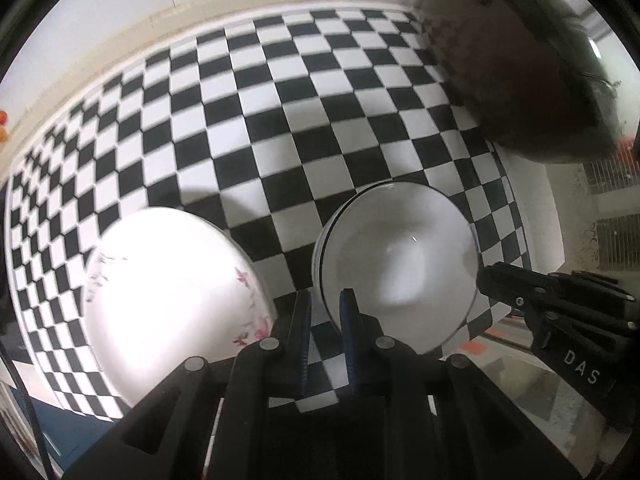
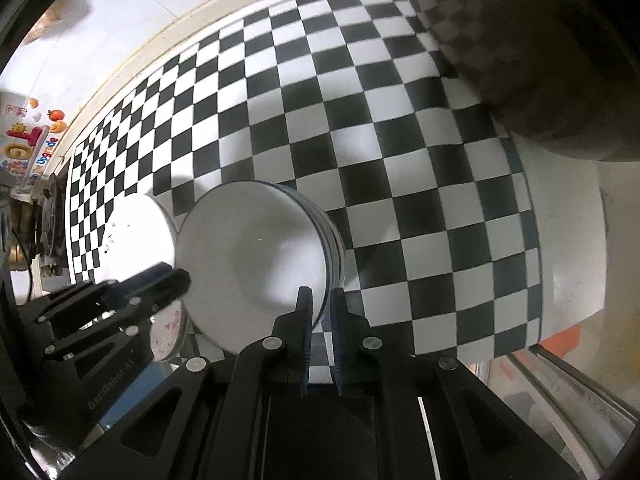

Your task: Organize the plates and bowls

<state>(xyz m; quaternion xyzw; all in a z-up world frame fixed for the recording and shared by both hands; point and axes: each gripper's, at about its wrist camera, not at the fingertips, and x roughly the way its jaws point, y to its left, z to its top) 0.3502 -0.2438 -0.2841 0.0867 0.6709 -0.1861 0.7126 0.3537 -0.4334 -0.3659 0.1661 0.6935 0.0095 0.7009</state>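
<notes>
Currently both grippers pinch the white bowl (image 1: 400,256) rim, left gripper (image 1: 326,300) fingers lower centre, right gripper (image 2: 322,300) likewise, beside the floral bowl (image 1: 168,296) lower left over the checkered bench (image 1: 280,100); uneven pull could slip it.

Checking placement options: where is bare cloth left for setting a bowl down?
Free: the checkered cloth beyond both bowls up to the beige wall edge, and right of the plain bowl. Crowded: the near edge, where the floral bowl, plain bowl and both grippers sit.

White bowl (image 1: 400,256) beside floral plate (image 1: 168,292)
</notes>
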